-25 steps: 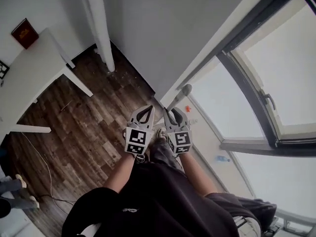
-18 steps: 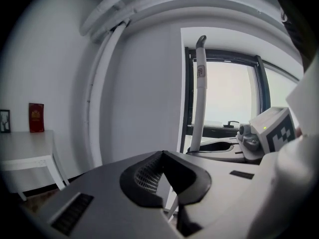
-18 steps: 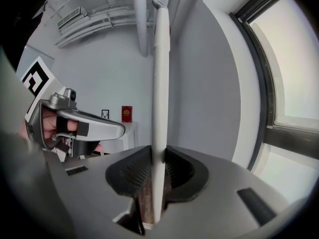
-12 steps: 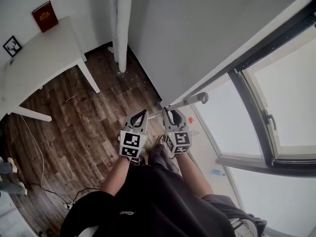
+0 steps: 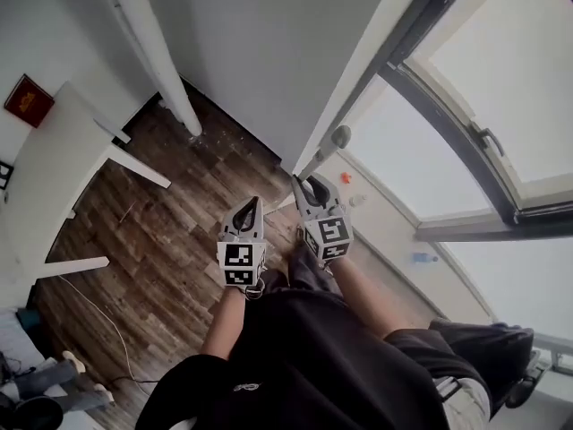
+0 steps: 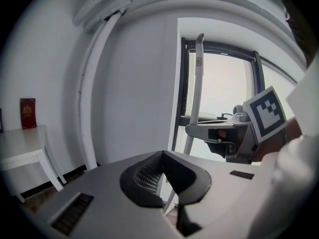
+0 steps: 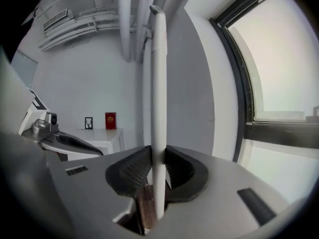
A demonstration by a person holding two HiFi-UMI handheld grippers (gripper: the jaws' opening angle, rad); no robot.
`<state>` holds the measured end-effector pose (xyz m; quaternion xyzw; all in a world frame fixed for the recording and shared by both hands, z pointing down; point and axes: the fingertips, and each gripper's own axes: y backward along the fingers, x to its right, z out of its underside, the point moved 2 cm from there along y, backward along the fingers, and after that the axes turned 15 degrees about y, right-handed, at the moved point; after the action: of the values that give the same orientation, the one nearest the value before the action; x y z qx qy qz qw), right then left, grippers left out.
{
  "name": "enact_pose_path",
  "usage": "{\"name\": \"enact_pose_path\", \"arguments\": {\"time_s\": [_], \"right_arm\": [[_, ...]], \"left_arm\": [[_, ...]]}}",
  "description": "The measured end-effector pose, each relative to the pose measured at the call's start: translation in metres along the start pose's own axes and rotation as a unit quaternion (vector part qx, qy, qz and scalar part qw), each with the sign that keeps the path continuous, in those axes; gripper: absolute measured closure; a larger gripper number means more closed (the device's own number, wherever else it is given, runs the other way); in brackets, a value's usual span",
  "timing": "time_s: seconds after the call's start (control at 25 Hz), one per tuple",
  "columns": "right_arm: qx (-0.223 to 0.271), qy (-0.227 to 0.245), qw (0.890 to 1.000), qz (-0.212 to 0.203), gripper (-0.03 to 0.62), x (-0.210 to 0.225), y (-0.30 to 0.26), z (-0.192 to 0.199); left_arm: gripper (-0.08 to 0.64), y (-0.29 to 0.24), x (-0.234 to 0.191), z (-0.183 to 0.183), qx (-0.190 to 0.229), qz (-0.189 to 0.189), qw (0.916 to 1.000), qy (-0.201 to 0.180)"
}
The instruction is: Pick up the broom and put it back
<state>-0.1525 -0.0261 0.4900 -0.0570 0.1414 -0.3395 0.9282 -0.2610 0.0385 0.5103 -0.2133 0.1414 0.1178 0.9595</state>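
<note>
The right tool [image 7: 158, 166] is clamped on the broom [image 7: 158, 83], low on its handle, close to the wall corner by the window [image 5: 501, 106]. The left tool [image 6: 162, 156] is closed and empty. A white pipe [image 5: 157, 56] and a bench [image 5: 63, 159] with a red book [image 5: 27, 99] stand to the left. The handle is a plain white, round-topped pole.

The broom handle [image 7: 158, 83] is recorded as smooth, pale and faintly glossy, the right tool [image 7: 159, 149] as matt grey plastic with dark, finely ribbed pads [image 7: 133, 173], the floor [image 5: 170, 231] as dull, grained dark wood planks, the bench [image 5: 49, 159] as smooth matt white, and the wall [image 5: 251, 61] as matt white paint.
</note>
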Motion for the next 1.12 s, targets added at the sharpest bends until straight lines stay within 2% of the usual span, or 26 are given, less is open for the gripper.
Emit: {"name": "enact_pose_path", "arguments": {"time_s": [0.2, 0.4, 0.56, 0.68, 0.96, 1.12], "right_arm": [[-0.017, -0.001, 0.999, 0.034, 0.494, 0.029, 0.014, 0.02], [-0.046, -0.026, 0.995, 0.082, 0.494, 0.077, 0.029, 0.053], [-0.059, -0.05, 0.991, 0.113, 0.494, 0.119, 0.036, 0.082], [-0.064, -0.07, 0.987, 0.132, 0.494, 0.143, 0.035, 0.102], [-0.074, -0.111, 0.981, 0.143, 0.494, 0.18, 0.01, 0.15], [-0.087, -0.122, 0.978, 0.143, 0.494, 0.206, -0.006, 0.176]], "left_arm": [[0.56, -0.03, 0.031, 0.002, -0.024, 0.034, 0.9989, -0.022], [0.56, -0.061, 0.065, 0.012, -0.05, 0.065, 0.9958, -0.04], [0.56, -0.087, 0.086, 0.024, -0.077, 0.086, 0.993, -0.023], [0.559, -0.105, 0.096, 0.031, -0.095, 0.093, 0.9908, -0.028], [0.559, -0.154, 0.11, 0.053, -0.144, 0.094, 0.9837, -0.052], [0.56, -0.183, 0.124, 0.054, -0.158, 0.105, 0.9806, -0.051]]}}
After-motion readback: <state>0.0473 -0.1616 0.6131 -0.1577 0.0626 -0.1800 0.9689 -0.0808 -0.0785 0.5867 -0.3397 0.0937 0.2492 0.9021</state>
